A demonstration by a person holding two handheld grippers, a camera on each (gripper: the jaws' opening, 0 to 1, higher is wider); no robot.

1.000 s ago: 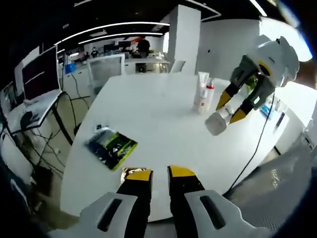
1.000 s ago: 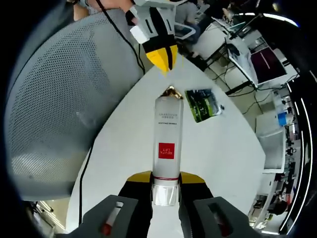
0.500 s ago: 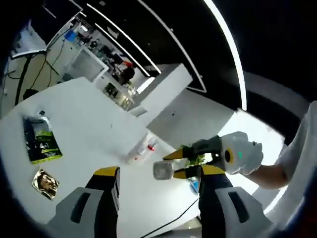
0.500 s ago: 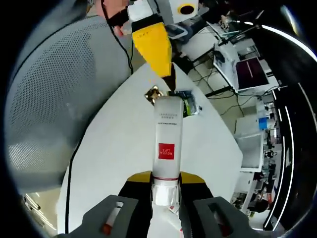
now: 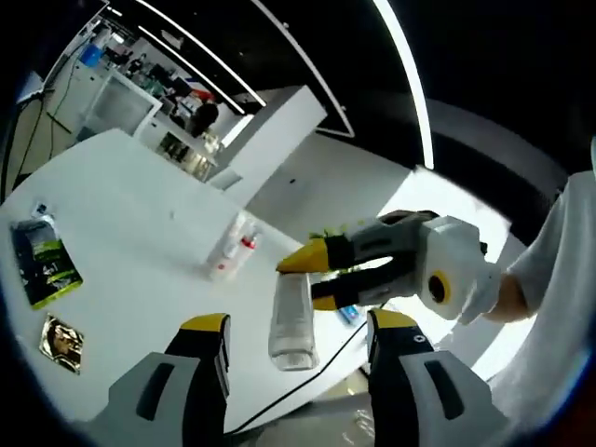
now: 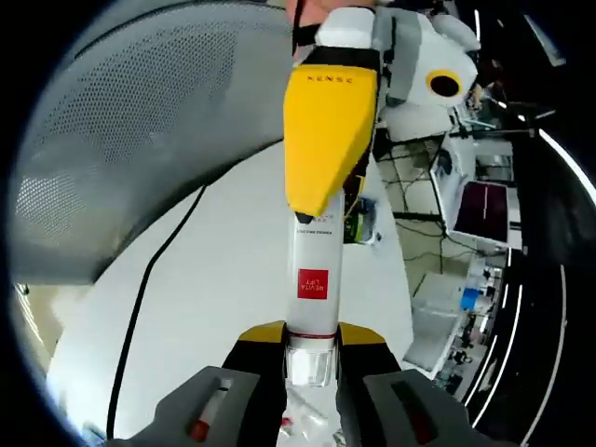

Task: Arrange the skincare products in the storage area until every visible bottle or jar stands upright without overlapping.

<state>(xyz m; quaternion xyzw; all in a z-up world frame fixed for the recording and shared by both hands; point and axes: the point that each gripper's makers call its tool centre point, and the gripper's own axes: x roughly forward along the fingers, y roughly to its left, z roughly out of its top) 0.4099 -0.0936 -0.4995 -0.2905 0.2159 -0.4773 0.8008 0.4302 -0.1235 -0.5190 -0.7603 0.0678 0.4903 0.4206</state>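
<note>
Skincare tube, white with a red label, sits clamped at its cap end in the right tongs, its long axis running straight forward along their jaws. In the left gripper view the same tube hangs in the air above the white surface, pointing toward the left tongs, whose jaws stand wide with the tube's free end between them but, as far as I can tell, not touching. A handover looks likely; the left tongs need only close. Two more products stand upright together farther back; a green packet and a gold sachet lie flat.
</note>
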